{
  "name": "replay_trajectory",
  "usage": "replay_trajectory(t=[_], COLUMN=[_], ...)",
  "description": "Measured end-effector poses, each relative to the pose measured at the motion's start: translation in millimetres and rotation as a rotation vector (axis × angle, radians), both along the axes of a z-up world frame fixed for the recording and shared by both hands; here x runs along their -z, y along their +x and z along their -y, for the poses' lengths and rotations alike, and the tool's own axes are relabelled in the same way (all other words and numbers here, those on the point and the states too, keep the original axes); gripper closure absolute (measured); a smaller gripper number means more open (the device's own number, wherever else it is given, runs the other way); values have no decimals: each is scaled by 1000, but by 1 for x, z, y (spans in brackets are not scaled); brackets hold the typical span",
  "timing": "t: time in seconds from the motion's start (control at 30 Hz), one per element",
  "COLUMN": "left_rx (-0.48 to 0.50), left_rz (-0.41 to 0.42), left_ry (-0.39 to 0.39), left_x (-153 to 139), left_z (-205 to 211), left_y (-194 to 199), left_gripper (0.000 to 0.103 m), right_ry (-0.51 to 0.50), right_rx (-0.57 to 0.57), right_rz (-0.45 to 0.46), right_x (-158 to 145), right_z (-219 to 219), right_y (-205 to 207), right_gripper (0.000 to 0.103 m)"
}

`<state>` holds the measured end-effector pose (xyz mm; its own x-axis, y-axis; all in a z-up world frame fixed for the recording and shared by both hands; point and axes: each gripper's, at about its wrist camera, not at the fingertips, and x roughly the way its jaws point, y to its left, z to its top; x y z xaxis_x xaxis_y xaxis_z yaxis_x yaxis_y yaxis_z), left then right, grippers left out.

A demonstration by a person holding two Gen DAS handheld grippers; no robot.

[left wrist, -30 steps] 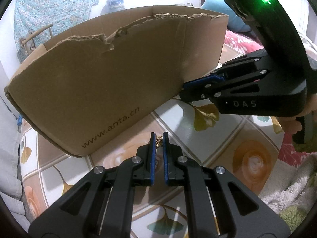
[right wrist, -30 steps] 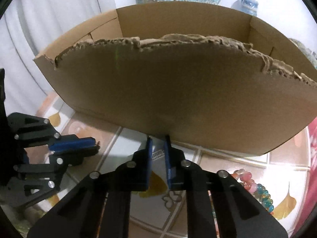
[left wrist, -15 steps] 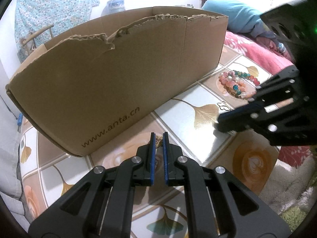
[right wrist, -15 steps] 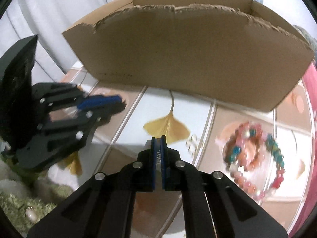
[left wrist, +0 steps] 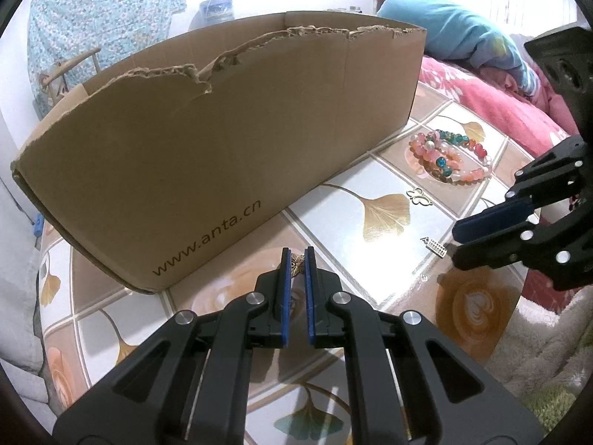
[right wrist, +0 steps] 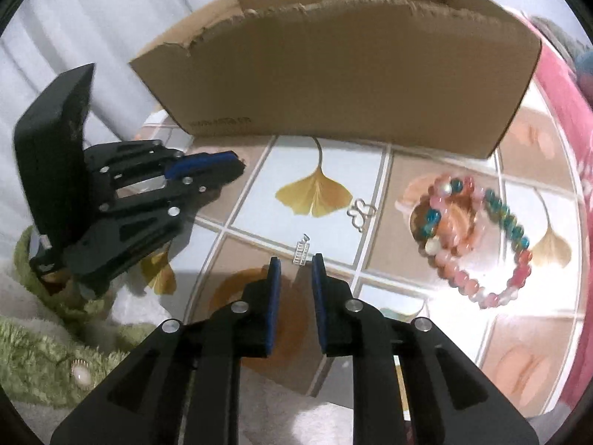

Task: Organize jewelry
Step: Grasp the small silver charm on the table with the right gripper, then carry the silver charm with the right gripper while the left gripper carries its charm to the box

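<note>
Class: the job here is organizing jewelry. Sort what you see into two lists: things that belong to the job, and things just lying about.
Belongs to the job:
- small brass charm pinched in the left claw
- silver ladder charm
- butterfly charm
- beaded bracelets
- cardboard box

Just lying about:
- green fluffy rug
- pink bedding
- blue pillow

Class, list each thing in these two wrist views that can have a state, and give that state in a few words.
Left gripper: shut on a small bronze charm.
Right gripper: jaws opening, nothing between them.
Silver ladder charm: lying flat on the tablecloth, just ahead of the right gripper.
Butterfly charm: lying loose.
Beaded bracelets: lying in a pile.
Cardboard box: open, top edge torn.
</note>
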<state>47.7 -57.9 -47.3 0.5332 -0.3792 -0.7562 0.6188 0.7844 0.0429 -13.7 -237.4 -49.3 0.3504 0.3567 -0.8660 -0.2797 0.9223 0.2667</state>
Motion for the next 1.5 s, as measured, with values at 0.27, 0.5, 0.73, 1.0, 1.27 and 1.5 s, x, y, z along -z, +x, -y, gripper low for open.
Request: replay_trajectory(t=[0.27,0.5,0.73,1.0,1.27,1.5], left_rx=[-2,-4,-2,29,11,-16], left_rz=[-1,-1,8,24,52,115], left_ry=[-1,0,3,30,22,-3], left_x=[1,1,0,-1,-22,-60], left_z=[-1,0,1,5,-2,-13], left_y=[0,0,-1,-11,-25,-41], left_gripper=[97,97,97,97,97,97], right_ry=[-107,-173,-120,-107,-93,-62], right_rx=[-6,-32,-7,-5,-14,-14], right_rz=[70,92,81,115,171,271], right_x=[1,6,12,-9,-33,-71], right_z=[-16,-38,-42,-19,-4,5], right_y=[0,-5,-1,-8,-13,-21], right_gripper=[86,98,98,98,98,98])
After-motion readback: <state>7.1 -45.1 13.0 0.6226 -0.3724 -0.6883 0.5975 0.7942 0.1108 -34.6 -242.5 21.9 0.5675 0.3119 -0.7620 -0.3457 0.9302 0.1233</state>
